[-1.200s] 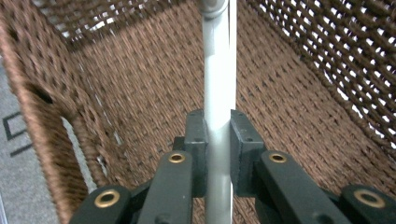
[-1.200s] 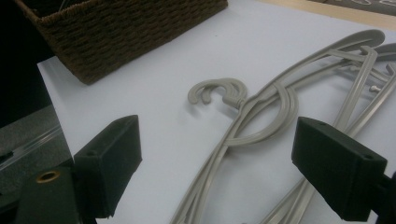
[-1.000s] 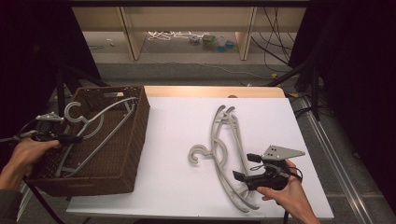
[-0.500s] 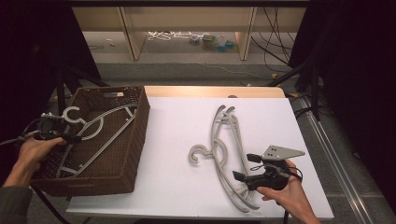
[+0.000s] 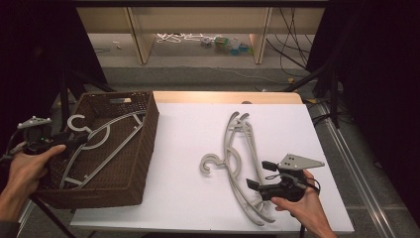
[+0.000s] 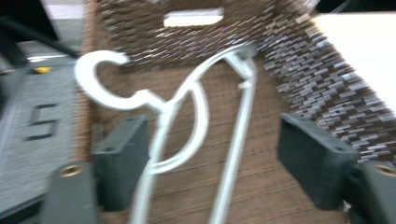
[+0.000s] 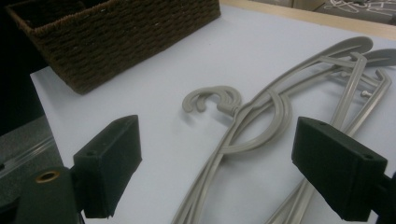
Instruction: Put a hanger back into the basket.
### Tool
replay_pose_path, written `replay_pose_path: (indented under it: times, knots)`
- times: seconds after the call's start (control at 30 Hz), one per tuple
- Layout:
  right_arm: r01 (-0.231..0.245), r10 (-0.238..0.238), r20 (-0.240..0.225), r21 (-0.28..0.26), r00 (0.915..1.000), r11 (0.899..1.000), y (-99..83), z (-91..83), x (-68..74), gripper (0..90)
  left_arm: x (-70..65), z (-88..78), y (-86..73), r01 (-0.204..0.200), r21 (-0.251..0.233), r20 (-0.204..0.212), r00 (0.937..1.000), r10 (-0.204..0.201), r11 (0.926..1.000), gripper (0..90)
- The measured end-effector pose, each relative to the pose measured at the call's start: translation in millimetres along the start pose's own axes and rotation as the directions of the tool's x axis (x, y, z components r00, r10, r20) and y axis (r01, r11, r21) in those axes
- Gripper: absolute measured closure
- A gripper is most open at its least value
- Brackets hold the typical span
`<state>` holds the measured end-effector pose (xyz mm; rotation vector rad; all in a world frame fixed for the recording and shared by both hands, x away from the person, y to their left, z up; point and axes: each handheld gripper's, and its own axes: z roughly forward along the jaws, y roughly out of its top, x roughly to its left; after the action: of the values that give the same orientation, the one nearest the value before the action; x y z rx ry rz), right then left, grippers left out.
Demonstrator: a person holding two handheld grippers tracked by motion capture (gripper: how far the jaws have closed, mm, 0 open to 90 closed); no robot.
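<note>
Two grey hangers [image 5: 242, 158] lie stacked on the white table [image 5: 188, 198] to the right, and another hanger [image 5: 99, 144] rests in the wicker basket [image 5: 133, 178] at the left. With its jaws wide apart, the left gripper [image 6: 210, 163] hovers over that hanger, holding nothing. Equally wide and empty, the right gripper [image 7: 224, 172] faces the stack; it should probably straddle one bar squarely before closing.

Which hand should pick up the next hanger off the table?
Right. The right gripper is open right over the hangers on the table; the left gripper is at the basket, by the hanger inside.
</note>
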<state>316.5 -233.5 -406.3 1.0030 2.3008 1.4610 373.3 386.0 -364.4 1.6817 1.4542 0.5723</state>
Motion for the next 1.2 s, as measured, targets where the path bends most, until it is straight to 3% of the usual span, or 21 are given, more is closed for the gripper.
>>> replay_pose_path:
  times: [0.23,0.27,0.37,0.47,0.57,0.7,0.83,0.93,1.0,1.03,1.07,1.17,1.2]
  knots:
    - [-0.027,0.027,0.003,-0.034,0.9996,0.999,-1.1,1.3,2.8,16.8,-43.2,-9.4,-6.1,-0.033,-0.071,0.095,0.9947,0.039,0.9969,19.5]
    - [-0.012,0.013,0.013,-0.049,0.9998,0.999,-1.0,1.0,1.9,16.8,-49.5,-11.3,-7.0,-0.044,-0.086,0.108,0.9927,0.053,0.9953,19.5]
    - [-0.027,0.028,0.021,-0.045,0.9994,0.999,-0.8,-0.9,2.3,16.7,-69.6,-14.9,-11.1,-0.043,-0.131,0.153,0.9863,0.063,0.9905,18.7]
    - [-0.030,0.032,0.026,-0.072,0.9992,0.997,-1.0,-0.3,3.1,16.6,-88.6,-14.3,-15.9,-0.057,-0.160,0.193,0.9772,0.088,0.9855,18.8]
    - [-0.017,0.021,0.052,-0.074,0.9984,0.997,-0.6,-1.1,4.8,16.3,-105.2,-13.4,-21.3,-0.046,-0.187,0.233,0.9683,0.090,0.9813,18.8]
    - [-0.016,0.021,0.049,-0.097,0.9986,0.995,-1.4,1.3,6.9,16.2,-124.3,-12.5,-29.2,-0.026,-0.233,0.285,0.9540,0.094,0.9721,18.8]
    - [-0.011,0.016,0.053,-0.088,0.9984,0.996,-2.6,1.6,6.4,16.2,-140.2,-9.1,-37.4,-0.034,-0.245,0.313,0.9433,0.112,0.9689,18.8]
    - [-0.020,0.025,0.048,-0.100,0.9986,0.995,-3.7,2.6,5.6,16.2,-147.3,-7.0,-41.8,-0.037,-0.244,0.324,0.9388,0.117,0.9691,18.7]
    - [-0.020,0.026,0.054,-0.104,0.9982,0.994,-4.2,2.1,4.8,16.2,-157.0,-3.8,-48.4,-0.053,-0.259,0.343,0.9285,0.143,0.9645,18.5]
    - [-0.022,0.028,0.056,-0.105,0.9980,0.994,-4.4,1.8,4.8,16.2,-157.0,-3.8,-48.4,-0.053,-0.259,0.343,0.9285,0.143,0.9645,18.2]
    - [-0.023,0.029,0.056,-0.109,0.9980,0.994,-4.5,1.7,4.6,16.2,-162.0,-1.8,-51.3,-0.083,-0.274,0.365,0.9126,0.183,0.9581,17.6]
    - [-0.028,0.036,0.066,-0.121,0.9971,0.992,-4.8,1.1,5.1,16.2,-168.7,0.9,-57.2,-0.086,-0.280,0.384,0.9027,0.194,0.9561,17.4]
    - [-0.028,0.036,0.066,-0.121,0.9971,0.992,-4.8,1.1,5.1,16.2,-168.7,0.9,-57.2,-0.086,-0.280,0.384,0.9027,0.194,0.9561,17.4]
